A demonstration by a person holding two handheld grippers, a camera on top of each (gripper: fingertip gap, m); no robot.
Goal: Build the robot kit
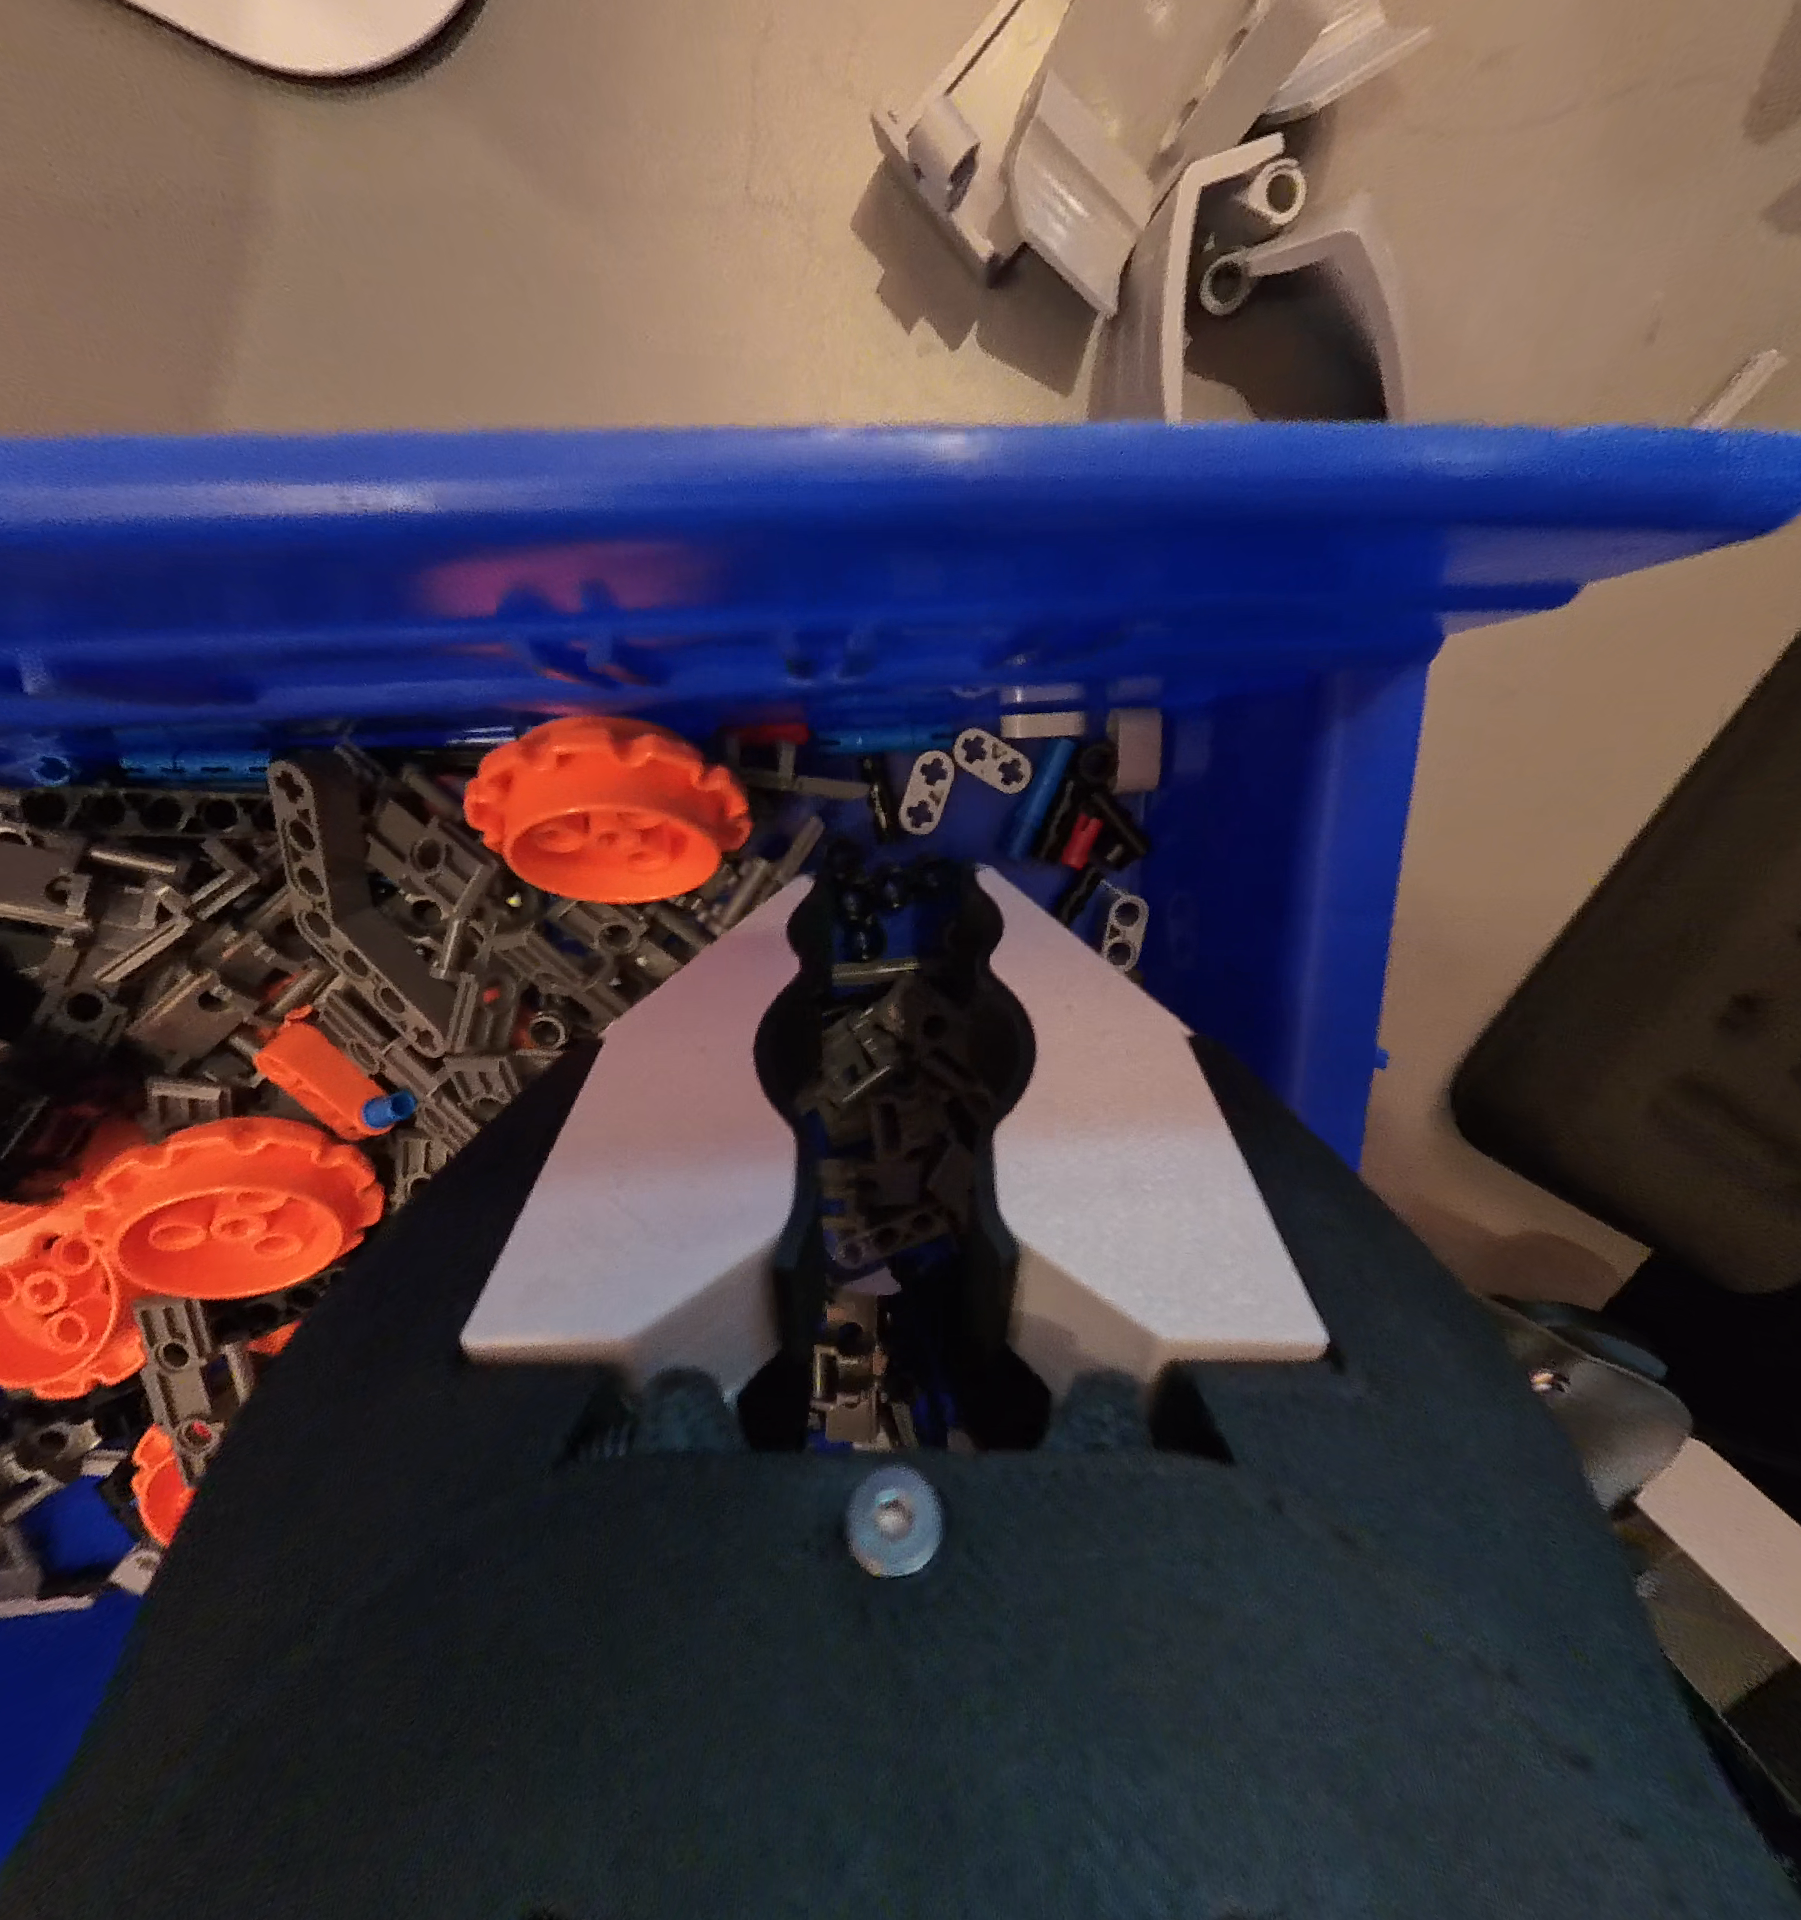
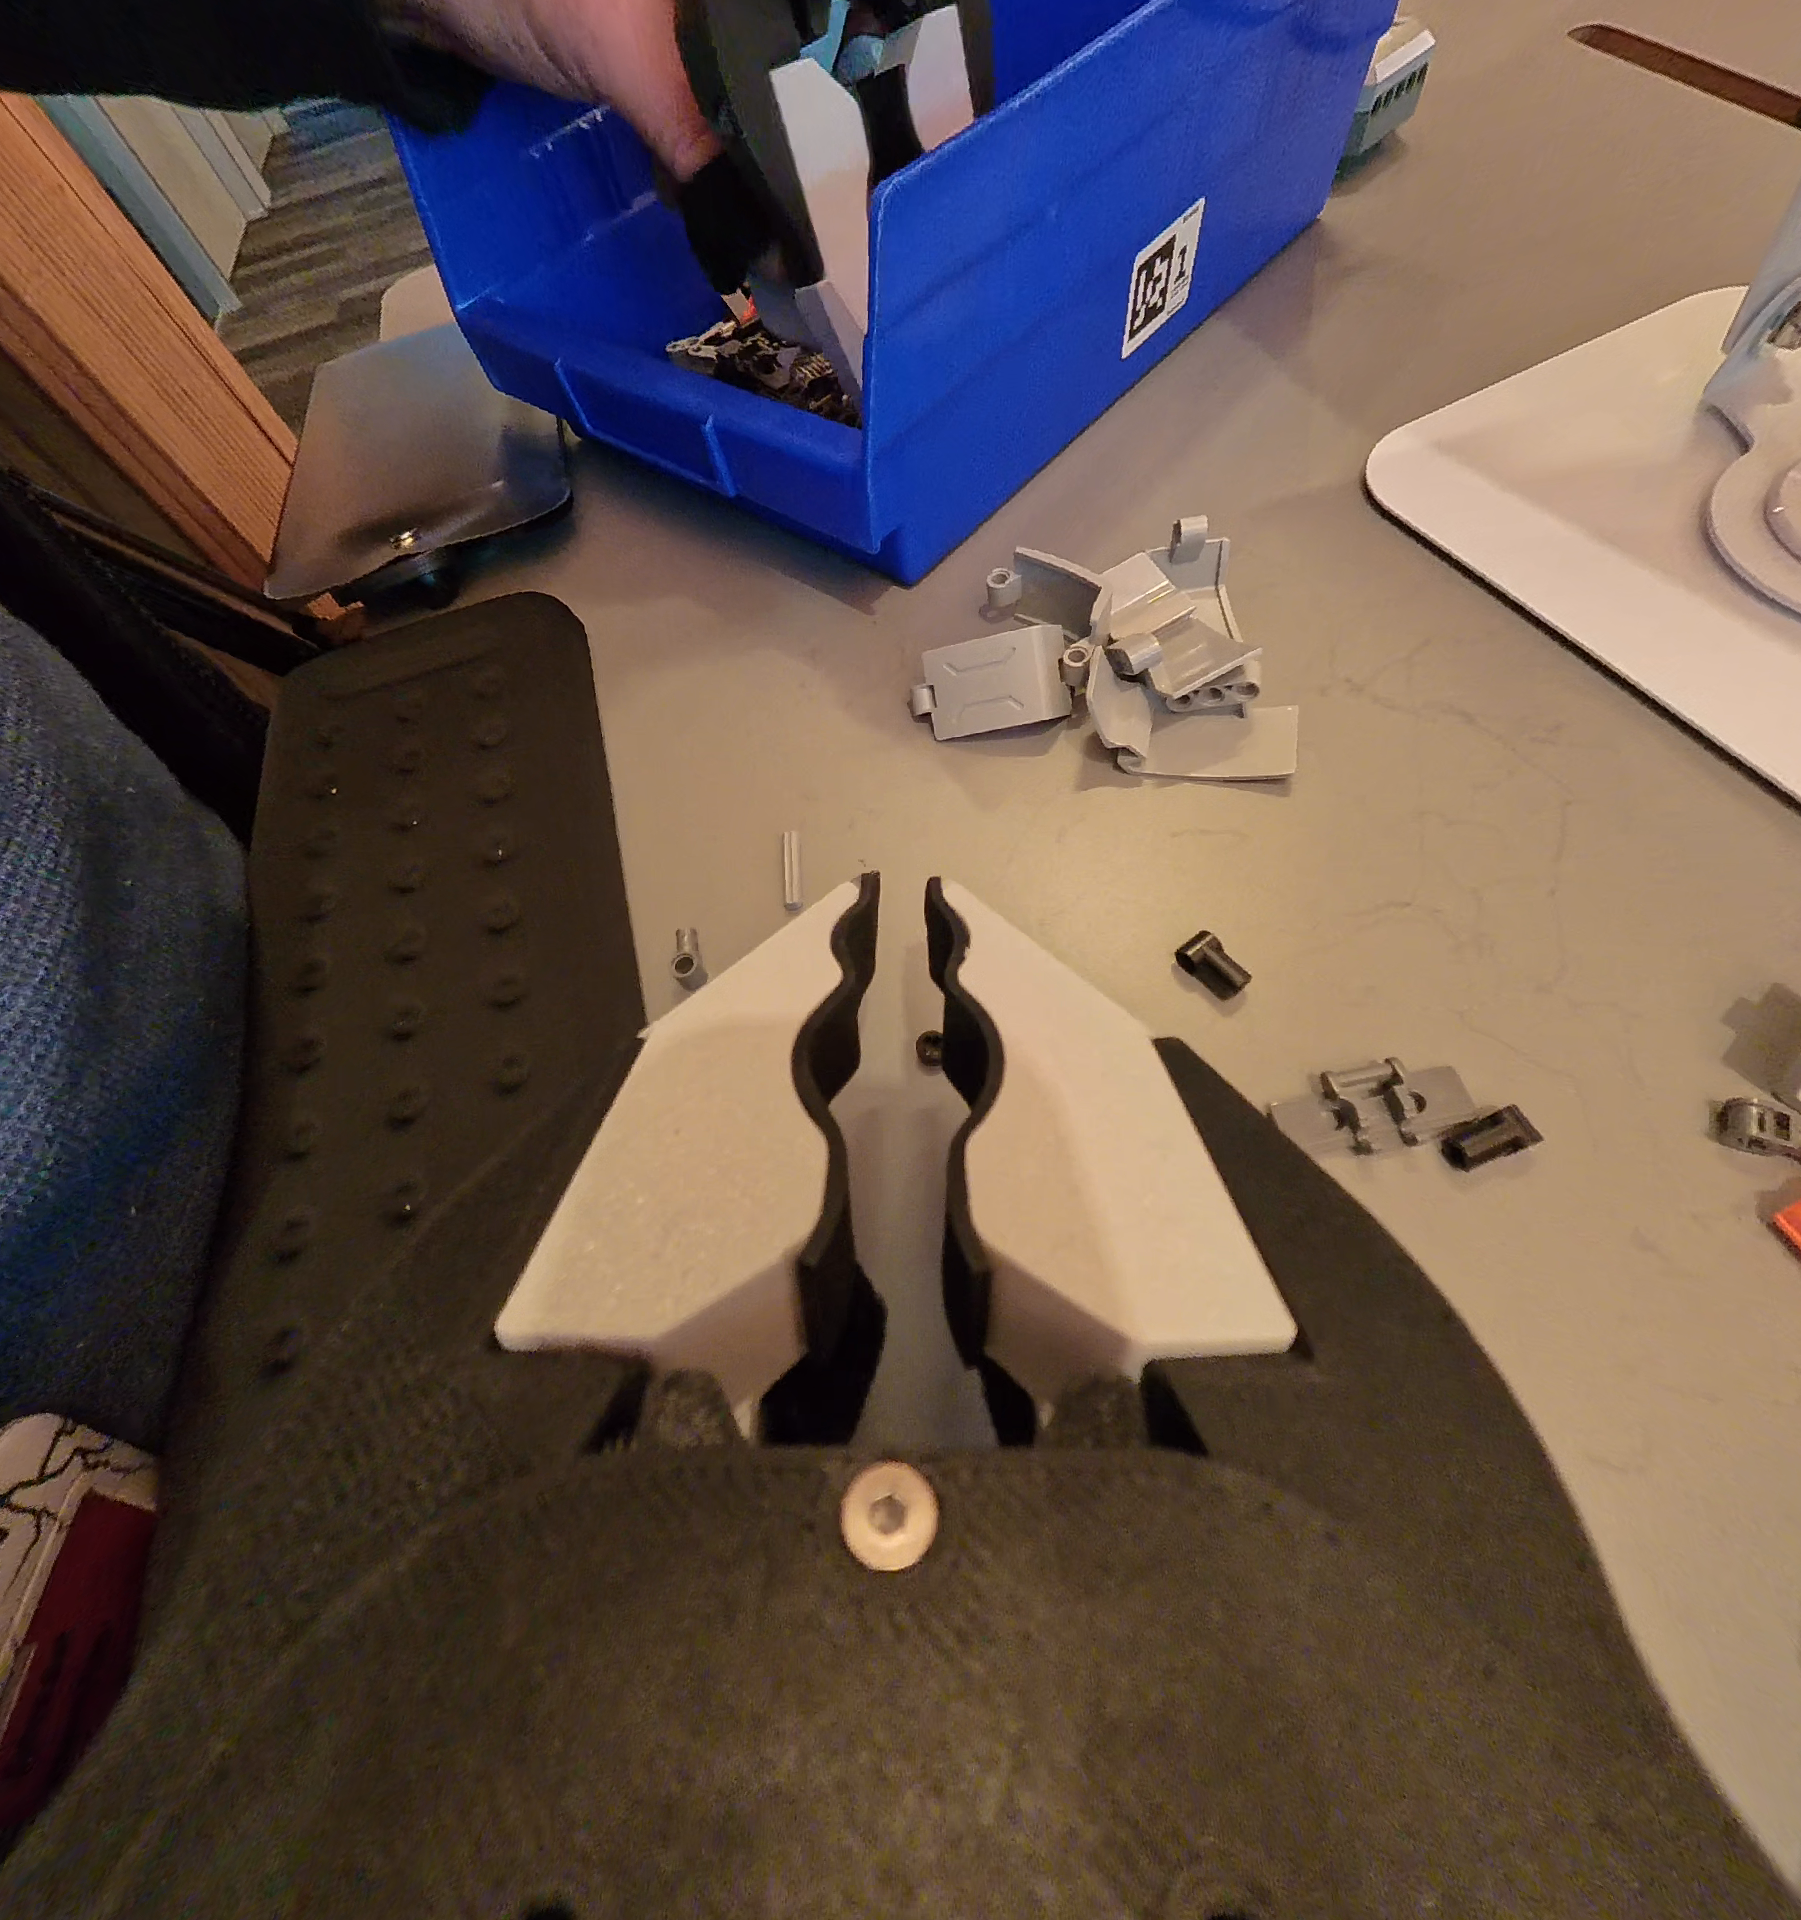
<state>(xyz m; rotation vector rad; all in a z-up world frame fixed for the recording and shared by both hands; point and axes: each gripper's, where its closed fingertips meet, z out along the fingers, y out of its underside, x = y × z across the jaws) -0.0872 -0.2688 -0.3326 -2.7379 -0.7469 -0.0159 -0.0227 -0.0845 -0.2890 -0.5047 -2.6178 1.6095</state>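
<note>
Bricks fill the blue bin [image 1: 875,540] where the left gripper [image 1: 896,883] dips in, its fingers a little apart and nothing clearly caught between them; dark grey beams [image 1: 356,935] and orange wheels [image 1: 605,810] heap to its left. They look light, hard and slick, best pinched across flat sides. Further right, the right gripper [image 2: 901,883] hovers over the grey table [image 2: 1395,935], narrowly parted and empty, with pale grey panels [image 2: 1114,665] ahead and a small black connector [image 2: 1213,966] just right of its tips.
</note>
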